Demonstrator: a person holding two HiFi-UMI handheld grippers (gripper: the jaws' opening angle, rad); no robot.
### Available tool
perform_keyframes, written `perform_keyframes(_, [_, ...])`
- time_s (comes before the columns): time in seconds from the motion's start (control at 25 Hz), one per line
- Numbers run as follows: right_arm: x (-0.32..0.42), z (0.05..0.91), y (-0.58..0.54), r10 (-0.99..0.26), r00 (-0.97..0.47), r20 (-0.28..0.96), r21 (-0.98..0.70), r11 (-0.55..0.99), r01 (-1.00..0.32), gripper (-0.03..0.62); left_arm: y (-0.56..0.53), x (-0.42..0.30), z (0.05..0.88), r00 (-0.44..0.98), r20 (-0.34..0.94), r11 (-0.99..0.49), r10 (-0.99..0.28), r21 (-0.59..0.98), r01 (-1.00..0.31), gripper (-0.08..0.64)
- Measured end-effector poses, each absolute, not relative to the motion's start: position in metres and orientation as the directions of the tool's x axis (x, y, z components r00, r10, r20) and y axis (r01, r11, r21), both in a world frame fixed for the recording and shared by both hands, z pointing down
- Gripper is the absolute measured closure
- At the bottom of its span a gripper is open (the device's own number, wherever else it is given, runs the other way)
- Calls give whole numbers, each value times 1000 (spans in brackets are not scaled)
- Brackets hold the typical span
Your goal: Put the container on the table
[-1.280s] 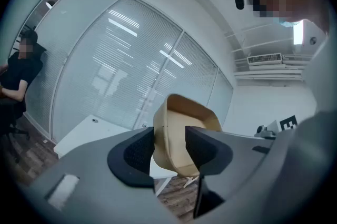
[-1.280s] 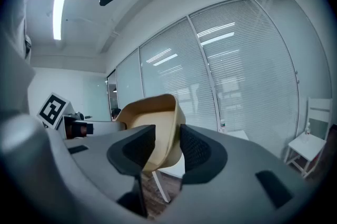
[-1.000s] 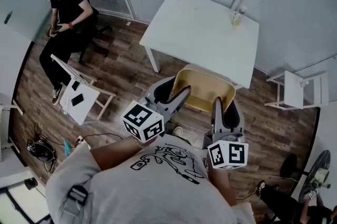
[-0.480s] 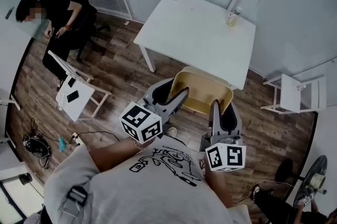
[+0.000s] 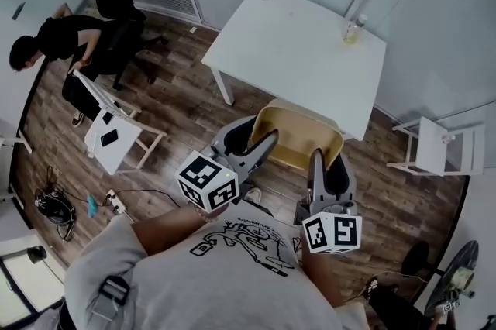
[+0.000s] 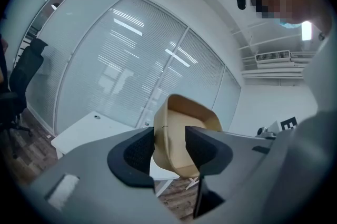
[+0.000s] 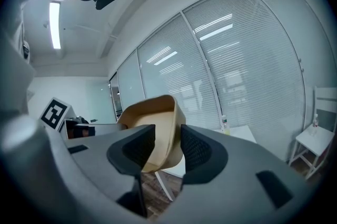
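The container (image 5: 298, 136) is gripped by its opposite walls in the left hand-held gripper (image 5: 252, 139) and the right hand-held gripper (image 5: 332, 164), apart from the counter (image 5: 294, 49).

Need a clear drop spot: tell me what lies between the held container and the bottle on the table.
Bare table only, by the head view: nothing stands between the container and the bottle near its far edge.
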State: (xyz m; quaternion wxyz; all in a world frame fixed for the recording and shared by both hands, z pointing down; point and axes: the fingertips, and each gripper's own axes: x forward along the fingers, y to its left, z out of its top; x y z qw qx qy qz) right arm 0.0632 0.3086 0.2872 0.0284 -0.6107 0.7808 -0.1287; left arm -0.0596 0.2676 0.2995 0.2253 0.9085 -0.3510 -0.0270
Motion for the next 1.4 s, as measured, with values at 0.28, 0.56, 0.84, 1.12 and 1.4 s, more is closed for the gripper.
perform_keyframes(0.28, [33, 290, 244, -957, -259, 132, -221, 226, -949, 471, 202, -89, 303, 749, 102, -645, -655, 442, -624, 391])
perform_keyframes(0.56, [-7, 286, 164, -960, -245, 138, -201, 216, -956, 471, 123, -129, 303, 762, 94, -654, -641, 453, -605, 391])
perform_keyframes(0.84, [-22, 283, 132, -968, -210, 140, -204, 179, -962, 471, 86, -143, 300, 787, 94, -678, -609, 453, -579, 393])
perform_keyframes(1.12, [-21, 291, 121, -972, -181, 151, -209, 147, -967, 471, 71, -140, 304, 806, 94, -693, -585, 457, -557, 391])
perform_keyframes(1.4, [0, 297, 80, -973, -169, 155, -216, 133, -967, 471, 30, -118, 314, 810, 109, -694, -576, 458, -555, 391])
